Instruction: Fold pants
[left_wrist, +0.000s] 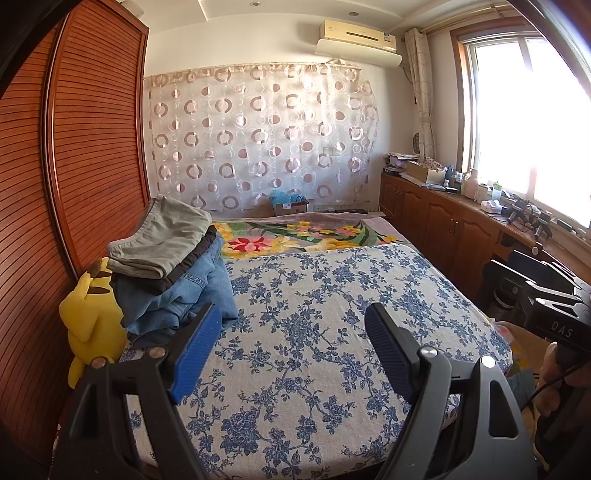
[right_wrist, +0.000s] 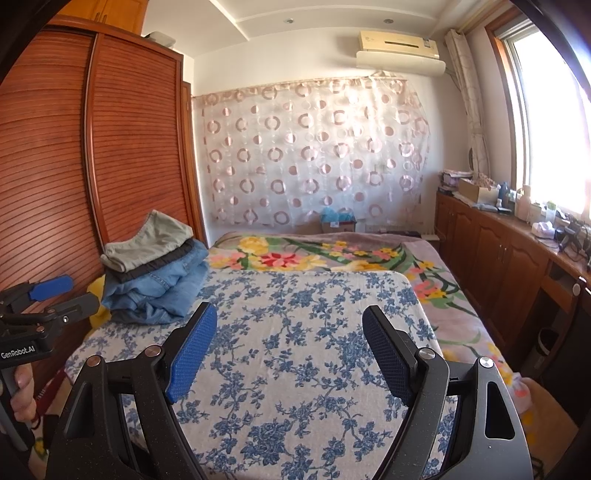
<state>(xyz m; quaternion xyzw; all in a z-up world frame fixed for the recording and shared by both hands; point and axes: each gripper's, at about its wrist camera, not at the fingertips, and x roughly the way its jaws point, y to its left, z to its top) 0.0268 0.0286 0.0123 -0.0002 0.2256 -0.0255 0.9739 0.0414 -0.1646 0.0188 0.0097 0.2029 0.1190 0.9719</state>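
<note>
Bedroom, daylight from a window (left_wrist: 524, 122) on the right; bed against a slatted reddish-brown wooden wardrobe (left_wrist: 92, 147) on the left. Near half of the bed covered by a white cotton spread printed with blue flowers (left_wrist: 325, 314); far half by a grey blanket with yellow and red flowers (left_wrist: 295, 232). Sheer curtain with pink rings (left_wrist: 262, 136) across the far wall.

Pants: a pile of folded and half-folded pairs (left_wrist: 173, 266) at the left edge of the blue-flowered spread, hard against the wardrobe. Grey-green cotton pair (left_wrist: 162, 240) on top, neatly folded; a dark pair beneath; rumpled blue denim jeans (left_wrist: 192, 295) at the bottom, spilling toward the middle. Yellow plush toy (left_wrist: 88, 314) wedged just beside the pile at the same edge.

Left gripper (left_wrist: 291, 350): blue-padded fingers (left_wrist: 195, 354) spread wide, nothing between, hanging over the near middle of the spread. Right gripper (right_wrist: 290, 350): same, wide and empty, pointing down the bed. Neither touching cloth.

Judged step: fetching a pair to fold; centre of the spread bare and ready as working ground.

For a good job:
- Denim looks the unfolded piece, but sits under two tidy pairs. Lift or shift the top two first, or pull the jeans low and sideways, else the pile likely topples.
- Pinch at the waistband, one gripper per side, so the legs hang straight.
- Lay flat at the middle of the spread, well clear of the plush toy.
- Smooth before the first fold; denim is stiff and will hold a bad crease.
</note>
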